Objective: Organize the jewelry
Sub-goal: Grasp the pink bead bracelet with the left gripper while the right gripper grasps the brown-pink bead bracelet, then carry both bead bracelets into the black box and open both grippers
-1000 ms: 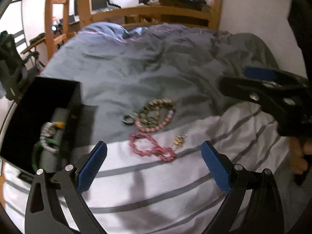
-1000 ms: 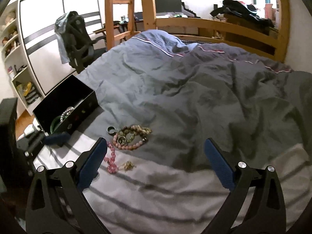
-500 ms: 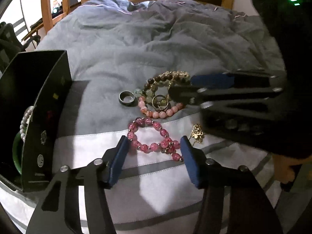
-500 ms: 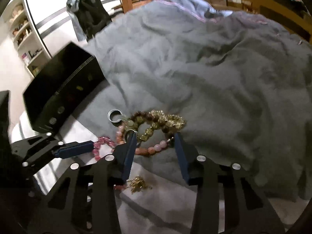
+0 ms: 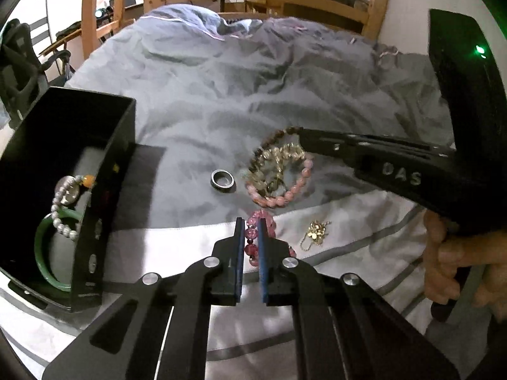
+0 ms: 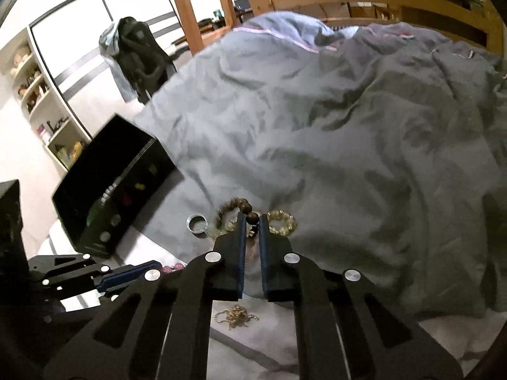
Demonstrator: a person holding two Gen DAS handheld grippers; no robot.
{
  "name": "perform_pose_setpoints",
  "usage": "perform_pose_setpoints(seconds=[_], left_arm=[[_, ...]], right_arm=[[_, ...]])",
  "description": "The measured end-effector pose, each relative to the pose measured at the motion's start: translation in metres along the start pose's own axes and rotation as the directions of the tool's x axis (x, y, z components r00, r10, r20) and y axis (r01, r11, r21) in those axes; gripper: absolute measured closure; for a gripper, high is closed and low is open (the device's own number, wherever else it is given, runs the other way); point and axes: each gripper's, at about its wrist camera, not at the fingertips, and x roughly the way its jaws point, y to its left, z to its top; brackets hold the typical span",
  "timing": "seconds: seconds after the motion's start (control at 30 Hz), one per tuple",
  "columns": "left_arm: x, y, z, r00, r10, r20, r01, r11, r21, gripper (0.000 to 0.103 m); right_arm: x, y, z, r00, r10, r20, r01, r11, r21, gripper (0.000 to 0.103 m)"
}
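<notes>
Both of my grippers have closed since a moment ago, when their fingers stood wide apart over the jewelry. Now my left gripper [image 5: 250, 231] is clenched on the dark pink bead bracelet [image 5: 259, 221], which lies on the white striped sheet [image 5: 348, 253] at the near edge of the bed. My right gripper [image 6: 252, 221] is clenched on the brown bead bracelet [image 6: 236, 207], pinching one of its dark beads between the fingertips [image 6: 242, 221]. That bracelet is tangled in a small heap with a yellow-clear bead bracelet [image 6: 282, 221] and a pale pink bead bracelet [image 5: 285, 193] on the grey duvet [image 5: 221, 110]. A silver ring [image 5: 222, 180] lies just left of the heap, apart from it. A little gold chain [image 5: 315, 232] rests on the sheet, to the right of my left fingers. The black box [image 5: 120, 145] stands at the left, holding a green bangle [image 5: 41, 253] and a white bead bracelet [image 5: 61, 209].
</notes>
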Motion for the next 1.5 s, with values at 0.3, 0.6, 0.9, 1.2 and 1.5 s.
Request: perform_pose_setpoints(seconds=[0.3, 0.6, 0.9, 1.2, 1.5], left_arm=[[-0.025, -0.003, 0.003, 0.999, 0.003, 0.052, -0.004, 1.0, 0.012, 0.096], [-0.046, -0.007, 0.002, 0.996, 0.007, 0.088, -0.008, 1.0, 0.014, 0.096], [-0.076, -0.005, 0.006, 0.989, 0.006, 0.147, -0.006, 1.0, 0.0, 0.096], [-0.096, 0.0, 0.011, 0.984, 0.013, 0.18, -0.013, 1.0, -0.002, 0.096], [-0.118, 0.02, 0.018, 0.976, 0.015, 0.218, -0.008, 0.999, -0.031, 0.096]], right_arm=[[-0.033, 0.006, 0.004, 0.998, 0.02, 0.064, -0.02, 1.0, 0.004, 0.094], [-0.059, 0.011, -0.002, 0.996, 0.001, 0.09, 0.0, 1.0, -0.006, 0.094], [-0.09, 0.024, -0.004, 0.993, -0.008, 0.116, 0.011, 1.0, -0.028, 0.094], [-0.109, 0.037, 0.005, 0.989, -0.017, 0.147, 0.024, 0.999, -0.043, 0.094], [-0.121, 0.056, 0.014, 0.988, 0.003, 0.155, 0.006, 0.998, -0.056, 0.094]])
